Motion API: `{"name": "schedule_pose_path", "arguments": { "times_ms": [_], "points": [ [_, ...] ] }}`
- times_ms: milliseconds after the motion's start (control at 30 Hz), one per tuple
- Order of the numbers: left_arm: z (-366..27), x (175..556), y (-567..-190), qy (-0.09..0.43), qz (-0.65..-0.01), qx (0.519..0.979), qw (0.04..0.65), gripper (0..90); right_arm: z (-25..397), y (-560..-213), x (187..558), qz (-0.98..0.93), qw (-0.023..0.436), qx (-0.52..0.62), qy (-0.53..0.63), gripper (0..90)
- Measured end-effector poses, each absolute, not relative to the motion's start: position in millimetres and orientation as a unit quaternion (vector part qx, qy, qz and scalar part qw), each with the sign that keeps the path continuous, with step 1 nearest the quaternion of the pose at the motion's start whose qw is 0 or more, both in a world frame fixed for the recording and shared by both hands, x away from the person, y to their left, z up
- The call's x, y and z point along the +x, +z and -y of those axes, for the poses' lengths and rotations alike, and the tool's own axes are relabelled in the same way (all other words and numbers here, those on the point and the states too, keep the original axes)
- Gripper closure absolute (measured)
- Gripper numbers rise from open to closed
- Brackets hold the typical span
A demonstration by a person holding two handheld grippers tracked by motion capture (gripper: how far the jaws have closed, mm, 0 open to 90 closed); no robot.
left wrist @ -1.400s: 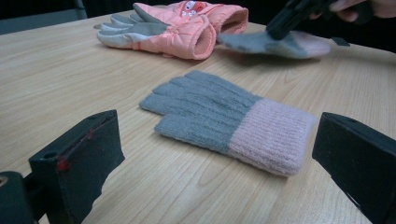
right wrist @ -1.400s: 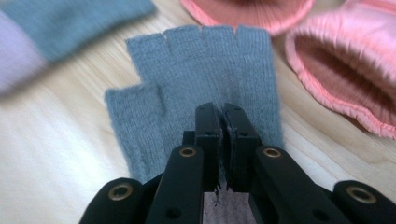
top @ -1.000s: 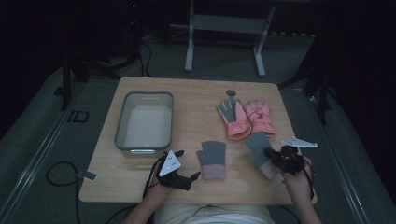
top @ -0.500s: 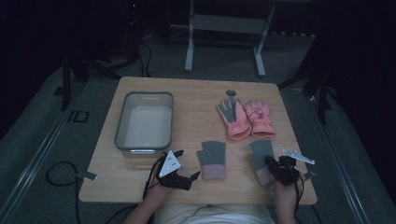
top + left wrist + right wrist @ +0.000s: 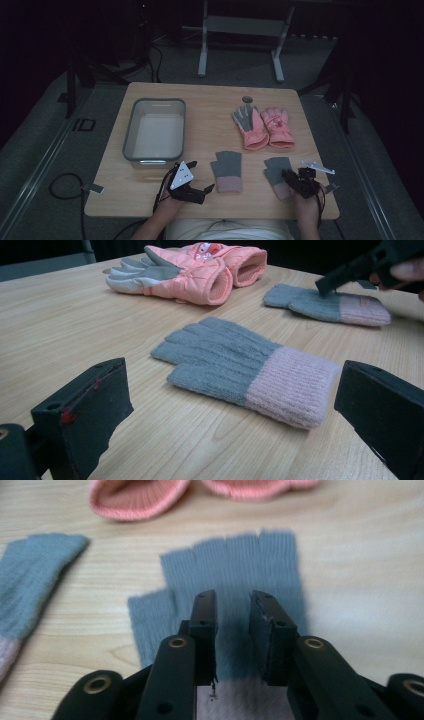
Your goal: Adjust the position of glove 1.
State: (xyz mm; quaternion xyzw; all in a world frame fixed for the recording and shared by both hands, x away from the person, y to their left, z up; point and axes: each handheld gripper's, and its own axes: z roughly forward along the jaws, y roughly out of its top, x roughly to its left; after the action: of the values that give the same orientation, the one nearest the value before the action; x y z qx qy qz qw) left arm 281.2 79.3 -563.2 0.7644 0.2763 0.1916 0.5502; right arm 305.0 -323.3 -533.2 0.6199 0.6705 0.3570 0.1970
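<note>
Two grey knit gloves with pink cuffs lie flat near the table's front edge. My left gripper [image 5: 200, 176] [image 5: 230, 410] is open wide, low over the table, with the left grey glove [image 5: 227, 170] [image 5: 240, 370] [image 5: 30, 575] just ahead of its jaws and untouched. My right gripper [image 5: 295, 177] [image 5: 232, 600] hovers over the cuff end of the right grey glove [image 5: 274, 169] [image 5: 325, 305] [image 5: 240, 565]. Its jaws stand a narrow gap apart with no fabric pinched between them. A pair of pink padded gloves [image 5: 262, 127] [image 5: 190, 270] [image 5: 135, 497] lies farther back.
A grey plastic bin [image 5: 129, 131] stands empty at the table's left. The wooden table [image 5: 210, 105] has a round hole [image 5: 247, 99] near the pink gloves. A metal stand [image 5: 240, 25] rises beyond the far edge. A cable [image 5: 60, 187] loops on the floor at left.
My right gripper has drawn back toward the front edge. The right grey glove slid with it and now lies straight. The left gripper has not moved.
</note>
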Motion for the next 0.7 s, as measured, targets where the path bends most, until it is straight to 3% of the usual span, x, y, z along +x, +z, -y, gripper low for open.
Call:
{"name": "schedule_pose_path", "arguments": {
  "times_ms": [167, 333, 700],
  "points": [
    [-79.8, 281.1, -563.2, 0.193, -0.276, 0.764, 0.551, 1.1, 332.5, -514.9, 319.6, -0.767, 0.174, 0.500, 0.363, 67.6],
    [-79.3, 281.2, -563.3, 0.193, -0.279, 0.763, 0.550, 1.1, 341.3, -517.8, 325.5, -0.839, 0.172, 0.408, 0.317, 65.0],
    [-78.9, 281.4, -563.3, 0.194, -0.278, 0.764, 0.549, 1.1, 344.9, -539.5, 334.5, -0.860, 0.134, 0.380, 0.313, 65.3]
  ]
}}
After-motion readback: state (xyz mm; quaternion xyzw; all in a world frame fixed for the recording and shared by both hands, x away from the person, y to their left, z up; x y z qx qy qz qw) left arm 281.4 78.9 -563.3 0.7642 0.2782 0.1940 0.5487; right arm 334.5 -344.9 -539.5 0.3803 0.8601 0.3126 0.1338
